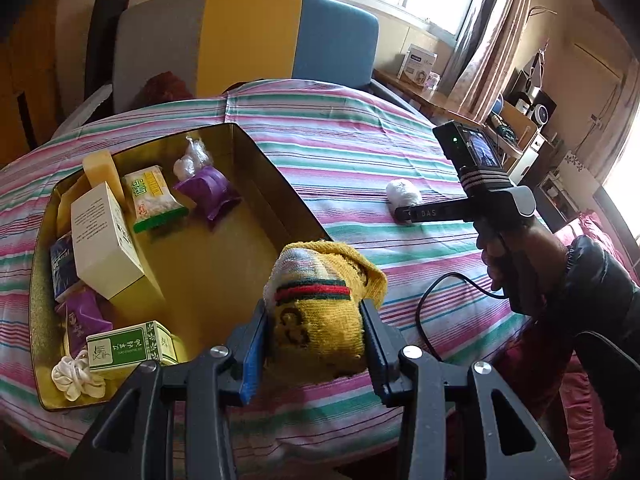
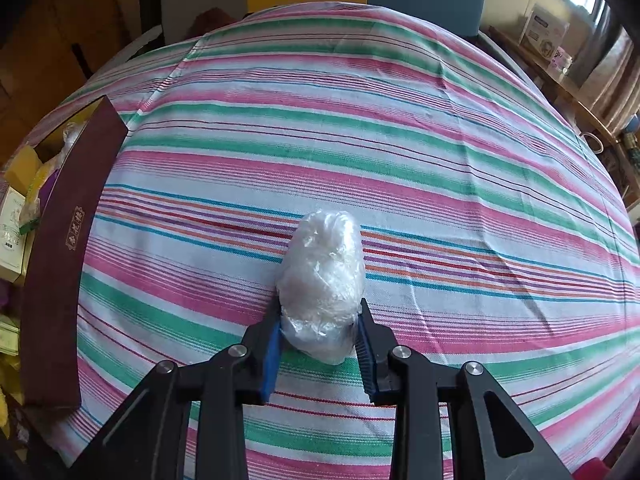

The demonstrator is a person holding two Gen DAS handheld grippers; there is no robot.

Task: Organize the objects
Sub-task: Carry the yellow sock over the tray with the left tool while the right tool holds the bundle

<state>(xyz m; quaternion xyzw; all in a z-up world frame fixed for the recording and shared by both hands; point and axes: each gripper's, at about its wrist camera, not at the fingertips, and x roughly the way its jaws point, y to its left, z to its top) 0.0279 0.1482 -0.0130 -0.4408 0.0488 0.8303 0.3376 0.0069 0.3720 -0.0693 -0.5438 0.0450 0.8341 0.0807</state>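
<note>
my left gripper (image 1: 316, 344) is clamped on a soft yellow sock roll (image 1: 320, 300), tin box (image 1: 256, 152) just left of it. right gripper (image 2: 320, 344) pinches a light, crinkly plastic wad (image 2: 322, 280) on the striped bed (image 2: 360, 120); squashy, likely slippery, grip mid-body.

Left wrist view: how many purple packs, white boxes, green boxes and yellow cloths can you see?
Purple packs: 2
White box: 1
Green box: 1
Yellow cloth: 1
Total: 5
</note>
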